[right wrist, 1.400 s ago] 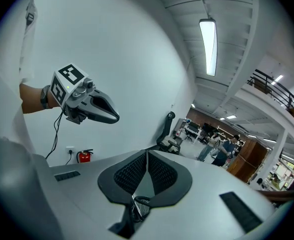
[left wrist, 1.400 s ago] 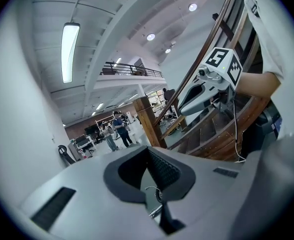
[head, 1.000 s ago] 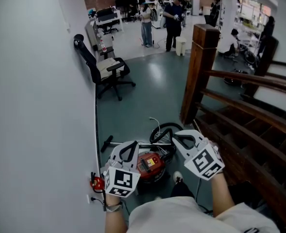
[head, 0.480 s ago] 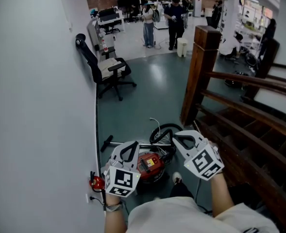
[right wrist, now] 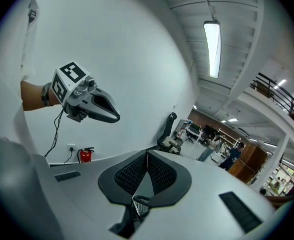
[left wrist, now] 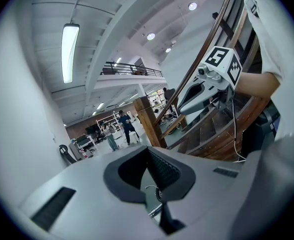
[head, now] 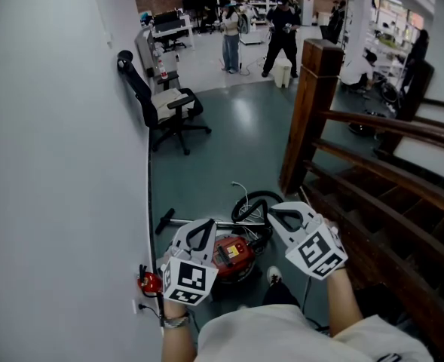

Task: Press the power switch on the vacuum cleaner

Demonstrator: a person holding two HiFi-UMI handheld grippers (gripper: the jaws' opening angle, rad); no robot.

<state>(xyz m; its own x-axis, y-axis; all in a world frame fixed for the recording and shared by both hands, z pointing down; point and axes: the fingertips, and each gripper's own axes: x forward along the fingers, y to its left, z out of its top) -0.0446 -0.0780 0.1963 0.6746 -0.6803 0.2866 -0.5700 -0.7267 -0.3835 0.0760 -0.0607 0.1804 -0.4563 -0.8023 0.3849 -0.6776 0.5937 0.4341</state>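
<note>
We are holding the left gripper (head: 204, 225) and right gripper (head: 275, 216) above the vacuum (head: 234, 257), jaws closed and empty, making blunt tips suited to pressing.

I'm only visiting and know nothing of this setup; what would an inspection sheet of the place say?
Surface: grey-green floor, beside a white wall.
Job's things: red vacuum cleaner on the floor under the grippers, untouched; black hose looped beside it.
Clutter: red fire extinguisher by the wall.
Grippers: left gripper and right gripper held in the air, jaws together, empty.
Cables: dark cord hanging below the left gripper.
Surroundings: office chair, wooden staircase, people standing far off.
</note>
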